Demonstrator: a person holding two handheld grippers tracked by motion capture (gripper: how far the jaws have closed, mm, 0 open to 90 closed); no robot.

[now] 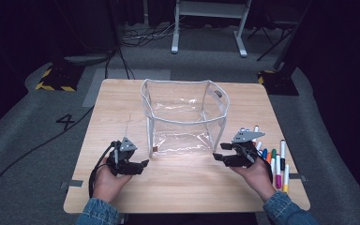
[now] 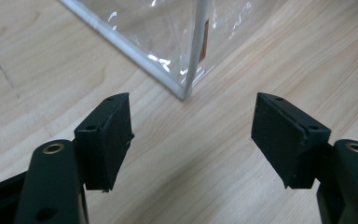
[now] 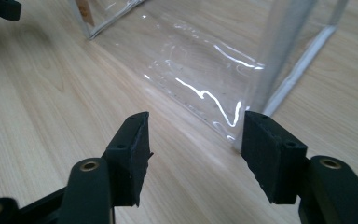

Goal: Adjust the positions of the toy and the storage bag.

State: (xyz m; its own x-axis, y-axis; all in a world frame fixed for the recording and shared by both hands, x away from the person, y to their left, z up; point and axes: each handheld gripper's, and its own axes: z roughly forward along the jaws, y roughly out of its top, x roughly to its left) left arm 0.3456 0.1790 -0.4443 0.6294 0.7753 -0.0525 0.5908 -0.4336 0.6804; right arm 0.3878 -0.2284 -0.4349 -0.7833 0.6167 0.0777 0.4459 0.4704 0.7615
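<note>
A clear plastic bag [image 1: 183, 117] with white piping stands open-topped in the middle of the wooden table [image 1: 117, 108]. My left gripper [image 1: 142, 165] rests low at the bag's near left corner, jaws open and empty. In the left gripper view that corner [image 2: 185, 91] lies just beyond the open left gripper [image 2: 192, 119]. My right gripper [image 1: 219, 153] sits at the bag's near right corner, also open with nothing between its pads. The right gripper view looks past the right gripper [image 3: 196, 128] at the bag's front wall [image 3: 205, 60] and its right edge.
Several coloured markers [image 1: 274, 161] lie in a row on the table to the right of my right hand. The table's front edge is near both wrists. A jaw tip of the other gripper [image 3: 0, 8] shows at the top left of the right gripper view.
</note>
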